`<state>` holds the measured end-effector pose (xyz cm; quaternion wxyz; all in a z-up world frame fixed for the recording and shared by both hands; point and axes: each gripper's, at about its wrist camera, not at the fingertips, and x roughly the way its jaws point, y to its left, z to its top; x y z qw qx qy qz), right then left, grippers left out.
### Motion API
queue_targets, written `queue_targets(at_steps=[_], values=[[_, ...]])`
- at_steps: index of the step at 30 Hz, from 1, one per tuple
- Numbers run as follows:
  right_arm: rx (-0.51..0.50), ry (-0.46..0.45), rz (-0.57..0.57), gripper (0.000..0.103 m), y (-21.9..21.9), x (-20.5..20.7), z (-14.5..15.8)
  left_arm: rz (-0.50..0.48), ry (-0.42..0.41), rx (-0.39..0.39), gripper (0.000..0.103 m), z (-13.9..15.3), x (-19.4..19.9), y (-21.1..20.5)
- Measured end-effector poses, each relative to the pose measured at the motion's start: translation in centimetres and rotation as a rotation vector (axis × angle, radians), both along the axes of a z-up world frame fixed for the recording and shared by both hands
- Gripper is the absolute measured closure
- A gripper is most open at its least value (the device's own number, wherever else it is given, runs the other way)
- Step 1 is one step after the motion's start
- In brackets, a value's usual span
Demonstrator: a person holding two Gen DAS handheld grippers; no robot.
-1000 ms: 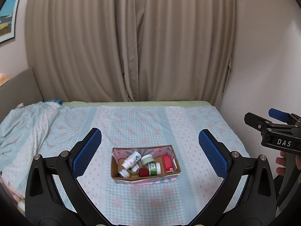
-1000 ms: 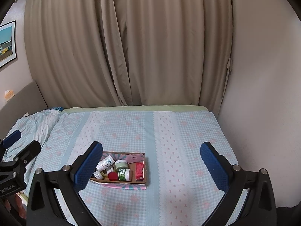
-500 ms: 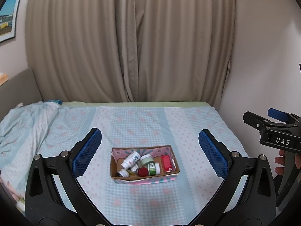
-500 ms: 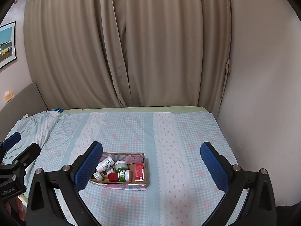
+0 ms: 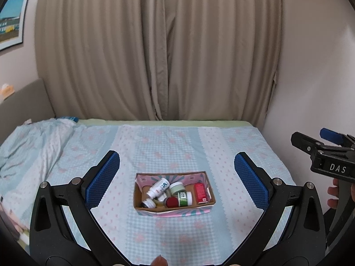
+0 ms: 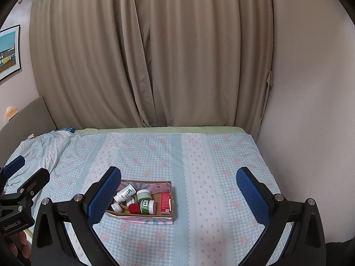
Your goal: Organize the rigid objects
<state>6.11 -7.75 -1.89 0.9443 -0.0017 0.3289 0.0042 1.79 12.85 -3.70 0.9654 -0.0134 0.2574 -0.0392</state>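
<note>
Both grippers, left (image 5: 177, 178) & right (image 6: 178, 191), hover w/ jaws wide apart, empty; cardboard box (image 5: 173, 209) of bottles sits lower center on bed (image 5: 155, 146).

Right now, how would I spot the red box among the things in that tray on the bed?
On the checked bed cover sits a cardboard tray with a pink patterned lining. The red box lies flat against its right-hand wall. It is the only flat-sided, rectangular item; its neighbours are round jars and a white bottle.
</note>
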Motion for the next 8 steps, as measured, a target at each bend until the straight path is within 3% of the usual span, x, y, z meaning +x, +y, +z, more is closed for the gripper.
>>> queue_targets(at_steps=[8], values=[[-0.002,0.023,-0.001,0.0,-0.12,0.62,-0.69,0.009,-0.006,-0.034,0.0,-0.4,0.37,0.32]])
